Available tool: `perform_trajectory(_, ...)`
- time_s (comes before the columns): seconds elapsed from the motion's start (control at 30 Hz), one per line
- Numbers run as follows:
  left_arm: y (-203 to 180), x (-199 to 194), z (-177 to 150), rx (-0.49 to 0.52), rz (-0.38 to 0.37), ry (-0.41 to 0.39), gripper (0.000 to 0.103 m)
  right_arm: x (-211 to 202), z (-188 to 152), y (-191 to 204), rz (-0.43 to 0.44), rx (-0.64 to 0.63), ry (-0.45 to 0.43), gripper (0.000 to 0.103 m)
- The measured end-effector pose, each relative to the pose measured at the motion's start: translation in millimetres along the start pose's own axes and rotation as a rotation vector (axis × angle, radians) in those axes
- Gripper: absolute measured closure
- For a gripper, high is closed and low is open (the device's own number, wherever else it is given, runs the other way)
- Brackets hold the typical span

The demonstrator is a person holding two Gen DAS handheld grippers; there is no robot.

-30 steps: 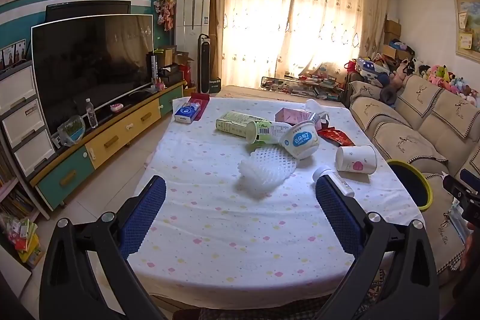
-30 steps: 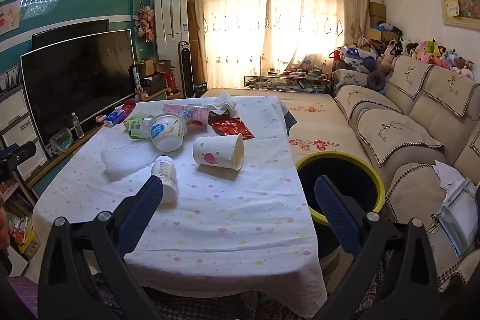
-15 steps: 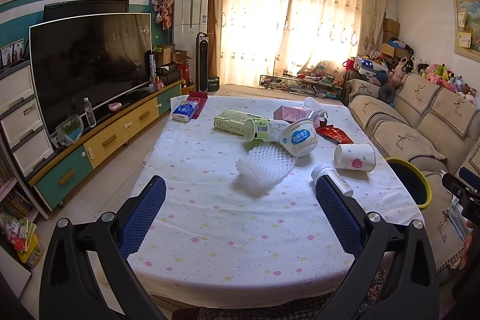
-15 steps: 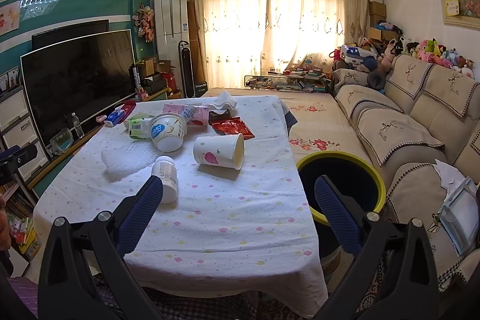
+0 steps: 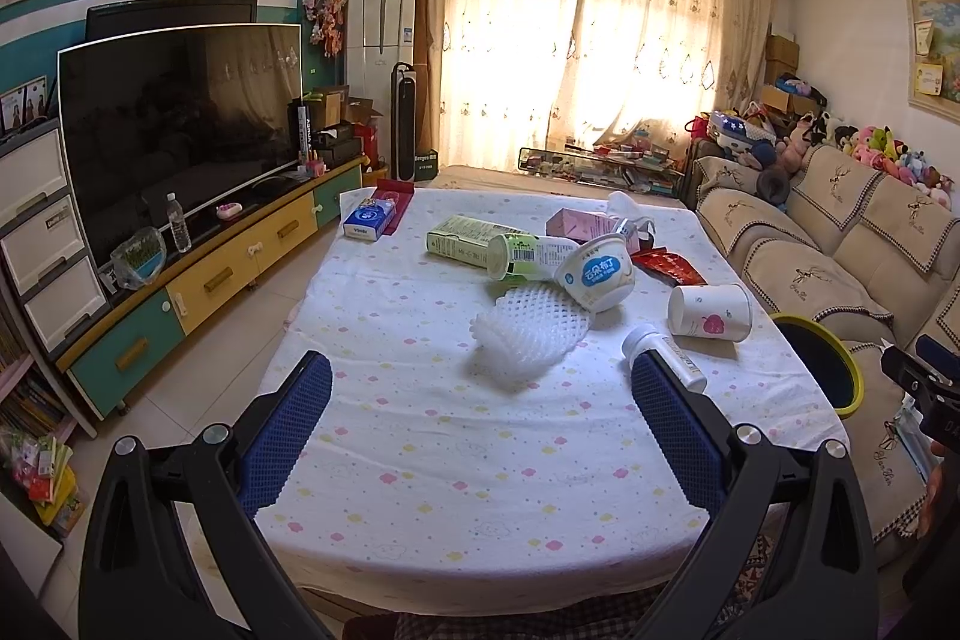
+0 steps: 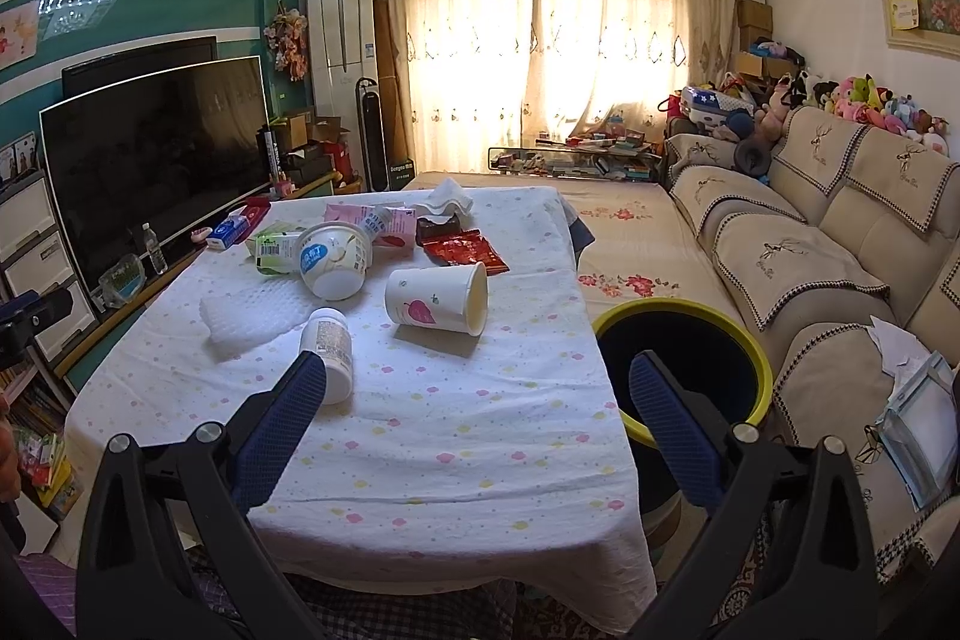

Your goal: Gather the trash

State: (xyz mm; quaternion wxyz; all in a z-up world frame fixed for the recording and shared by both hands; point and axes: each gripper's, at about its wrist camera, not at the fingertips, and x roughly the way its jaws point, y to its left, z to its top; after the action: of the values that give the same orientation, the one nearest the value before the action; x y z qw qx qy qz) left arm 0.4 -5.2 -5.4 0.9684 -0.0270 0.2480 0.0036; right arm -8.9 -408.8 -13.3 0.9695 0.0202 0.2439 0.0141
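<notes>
Trash lies scattered on a table under a white dotted cloth [image 5: 420, 436]. Among it are a white foam net [image 5: 528, 337], a white pill bottle [image 6: 329, 349], a tipped paper cup with a red leaf [image 6: 435, 301], a white tub with a blue label [image 5: 597, 277], a green carton [image 5: 459, 241], a pink carton [image 6: 366, 220] and a red wrapper [image 6: 465, 250]. A black bin with a yellow rim [image 6: 684, 358] stands at the table's right side. My left gripper [image 5: 480, 376] hangs open over the near cloth, holding nothing. My right gripper [image 6: 477, 373] is open too, above the near right corner.
A beige sofa [image 6: 840, 244] runs along the right, with plush toys at its far end. A large TV [image 5: 180, 124] on a low yellow and teal cabinet [image 5: 210, 280] lines the left wall. A blue tissue pack [image 5: 369, 220] lies at the table's far left. Curtained windows fill the back.
Both views have shifted only slightly; the left gripper has drifted a little. Nothing on the table has moved and both grippers stay open.
</notes>
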Motion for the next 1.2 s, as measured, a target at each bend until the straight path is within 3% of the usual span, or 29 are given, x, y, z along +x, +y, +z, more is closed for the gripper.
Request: perform_trajectory(1.2,-8.8,15.2,-12.5,0.003,-0.007,0.011,0.005,4.4,-5.9,-0.3,0.001,0.003,0.009,0.006)
